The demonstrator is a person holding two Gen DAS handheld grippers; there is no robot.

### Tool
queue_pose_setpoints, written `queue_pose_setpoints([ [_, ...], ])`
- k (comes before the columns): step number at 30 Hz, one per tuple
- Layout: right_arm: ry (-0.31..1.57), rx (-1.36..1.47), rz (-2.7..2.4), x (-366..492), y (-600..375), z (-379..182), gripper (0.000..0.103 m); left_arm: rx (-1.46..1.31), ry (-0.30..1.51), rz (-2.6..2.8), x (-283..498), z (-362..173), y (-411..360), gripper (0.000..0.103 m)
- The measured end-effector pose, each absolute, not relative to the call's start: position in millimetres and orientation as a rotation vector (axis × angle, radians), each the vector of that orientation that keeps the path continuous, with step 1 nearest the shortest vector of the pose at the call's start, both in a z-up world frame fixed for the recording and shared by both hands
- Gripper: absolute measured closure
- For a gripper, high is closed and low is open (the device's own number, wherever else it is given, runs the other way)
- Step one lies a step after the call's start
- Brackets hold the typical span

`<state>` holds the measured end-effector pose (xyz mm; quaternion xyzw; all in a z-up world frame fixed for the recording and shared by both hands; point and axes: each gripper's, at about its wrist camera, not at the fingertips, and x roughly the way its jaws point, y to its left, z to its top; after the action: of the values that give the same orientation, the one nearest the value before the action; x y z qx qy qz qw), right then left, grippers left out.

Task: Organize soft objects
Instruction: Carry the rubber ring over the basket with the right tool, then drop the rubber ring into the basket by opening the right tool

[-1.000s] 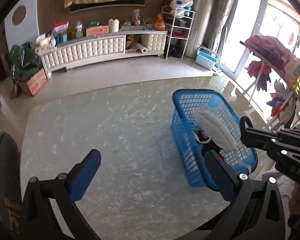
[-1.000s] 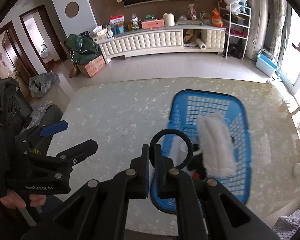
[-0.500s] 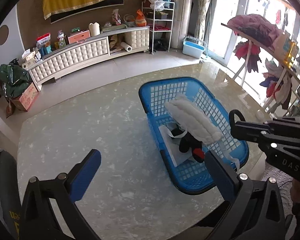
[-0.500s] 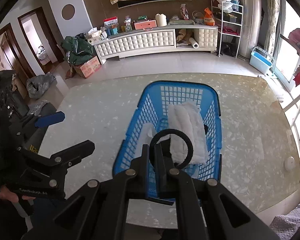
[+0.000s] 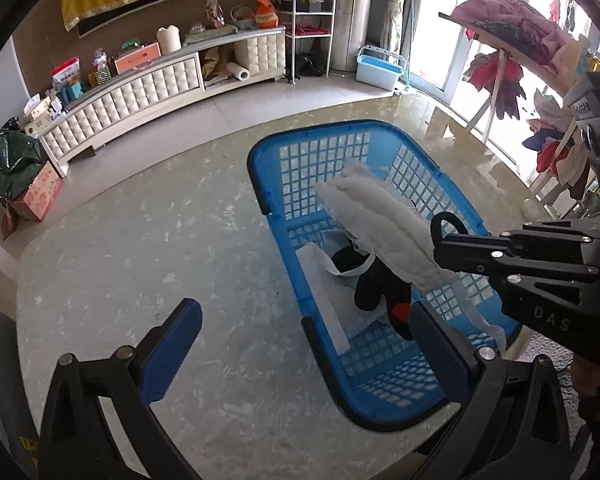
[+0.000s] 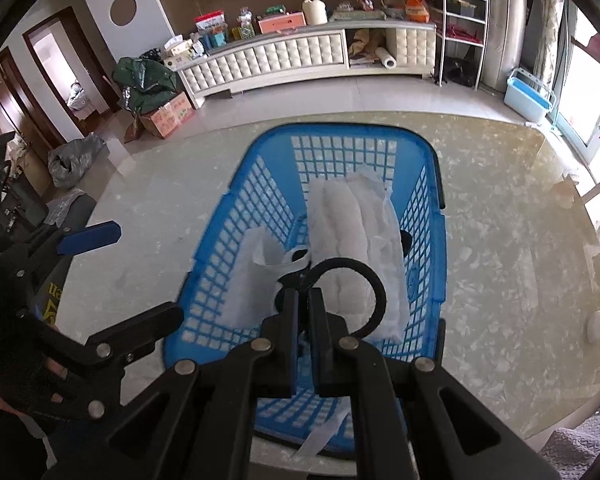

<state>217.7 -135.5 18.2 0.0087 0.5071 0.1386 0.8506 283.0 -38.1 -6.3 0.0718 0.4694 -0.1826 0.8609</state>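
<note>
While shut on strap (image 6: 374, 288), right claw (image 6: 303, 300).

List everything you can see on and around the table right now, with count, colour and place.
Basket: one, blue, on the table.
White padded cloth: one, lying across the basket's top.
Black soft item: one, black with a red patch, on the basket floor.
White bag: one, inside the basket.
Table: one, pale marbled top.
Low cabinet: one, cream, by the far wall.
Tub: one, light blue, on the floor by the window.
Left claw: open, blue pads, beside the basket.
Right claw: shut on a black ring, over the basket.
</note>
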Motion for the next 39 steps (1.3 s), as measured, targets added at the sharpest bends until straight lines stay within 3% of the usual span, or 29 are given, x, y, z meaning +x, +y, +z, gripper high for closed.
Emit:
queue_pose_setpoints([
  [14, 1.12, 0.001, 0.279, 239, -132, 3, 0.097, 0.149, 1.033, -0.348, 299, -29, -35, 0.0],
  [16, 1.123, -0.006, 0.274, 238, -131, 5, 0.091, 0.147, 1.03, -0.344, 297, -28, -32, 0.0],
  [21, 1.11, 0.008, 0.285, 230, -129, 14, 0.04, 0.123, 1.006, -0.347, 285, -21, -23, 0.0],
  [24, 1.09, 0.007, 0.301, 222, -128, 21, 0.025, 0.093, 0.989, -0.346, 276, -18, -15, 0.0],
  [27, 1.073, 0.017, 0.315, 211, -129, 27, 0.017, 0.088, 0.965, -0.334, 264, -14, -3, 0.0],
  [36, 0.962, 0.055, 0.347, 165, -135, 52, 0.015, 0.0, 0.824, -0.249, 216, 17, 38, 0.0],
  [39, 0.881, 0.06, 0.325, 145, -131, 68, 0.009, -0.028, 0.762, -0.23, 195, 28, 45, 0.0],
])
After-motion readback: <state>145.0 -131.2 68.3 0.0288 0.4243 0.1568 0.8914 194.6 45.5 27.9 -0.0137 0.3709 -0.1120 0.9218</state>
